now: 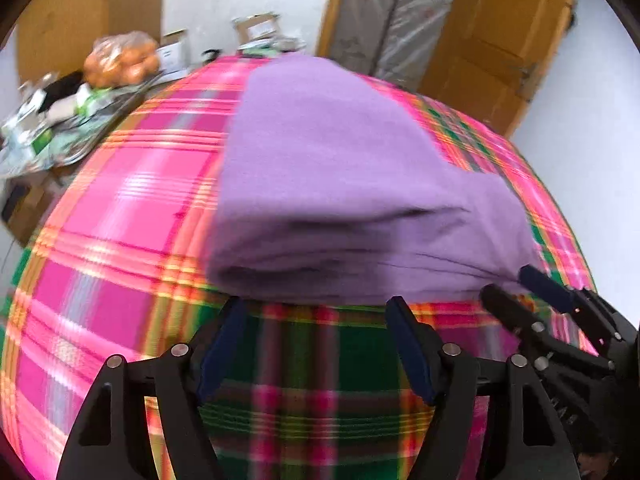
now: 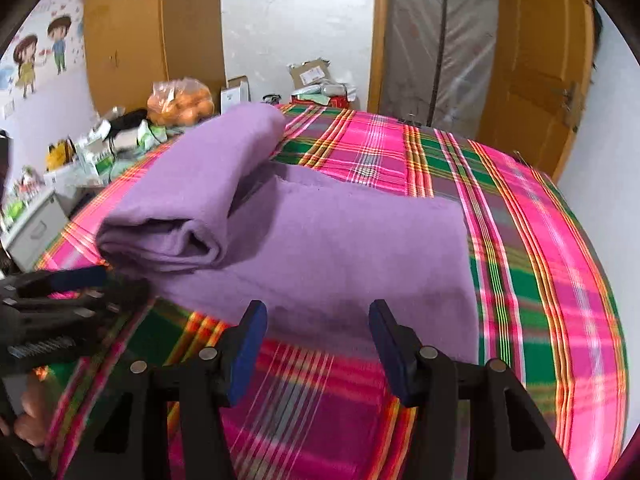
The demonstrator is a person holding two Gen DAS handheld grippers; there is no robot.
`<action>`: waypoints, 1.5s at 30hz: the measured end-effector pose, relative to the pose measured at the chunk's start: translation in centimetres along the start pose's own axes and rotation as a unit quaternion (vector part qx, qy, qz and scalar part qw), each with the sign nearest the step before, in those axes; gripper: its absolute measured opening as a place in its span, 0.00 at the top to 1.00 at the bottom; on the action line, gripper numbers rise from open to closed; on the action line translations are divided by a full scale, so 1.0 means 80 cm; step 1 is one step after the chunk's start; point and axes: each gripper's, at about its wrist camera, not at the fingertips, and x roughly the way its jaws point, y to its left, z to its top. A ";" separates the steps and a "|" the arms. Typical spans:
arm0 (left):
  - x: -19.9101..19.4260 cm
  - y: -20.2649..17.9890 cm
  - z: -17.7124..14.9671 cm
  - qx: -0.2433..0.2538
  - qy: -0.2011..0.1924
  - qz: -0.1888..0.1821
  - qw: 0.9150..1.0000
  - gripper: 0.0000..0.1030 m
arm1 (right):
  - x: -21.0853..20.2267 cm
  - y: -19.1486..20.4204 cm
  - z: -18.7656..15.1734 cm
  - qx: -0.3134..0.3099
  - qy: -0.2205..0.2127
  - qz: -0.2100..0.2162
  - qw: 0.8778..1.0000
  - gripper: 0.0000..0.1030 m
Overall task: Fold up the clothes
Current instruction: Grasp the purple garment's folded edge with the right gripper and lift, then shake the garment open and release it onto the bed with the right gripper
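Observation:
A purple garment [image 1: 340, 168] lies on a bed with a pink and green plaid cover [image 1: 120, 200]. Its left part is folded over into a thick stack, and a single layer spreads to the right [image 2: 360, 240]. My left gripper [image 1: 316, 308] is open and empty, its fingertips at the near edge of the folded stack. My right gripper [image 2: 318, 312] is open and empty, just before the near edge of the flat layer. Each gripper shows in the other's view, the right one [image 1: 516, 284] low on the right and the left one [image 2: 116, 280] low on the left.
A cluttered side table [image 2: 52, 200] stands left of the bed with a bag of oranges [image 2: 180, 102], boxes and packets. Cardboard boxes [image 2: 312, 74] sit behind the bed. A wooden door [image 2: 536, 80] and a plastic-covered wardrobe [image 2: 440, 40] stand at the back right.

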 end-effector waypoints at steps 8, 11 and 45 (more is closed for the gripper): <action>-0.007 0.029 0.017 -0.018 -0.017 0.034 0.999 0.28 | 0.026 0.039 0.017 -0.067 0.016 0.042 0.997 0.38; -0.001 0.031 0.024 -0.016 -0.009 0.036 0.999 0.28 | 0.034 0.055 0.018 -0.096 0.025 0.036 0.994 0.30; -0.045 -0.028 0.054 -0.017 -0.016 -0.115 0.993 0.29 | -0.060 -0.092 0.086 0.100 -0.168 -0.080 0.977 0.84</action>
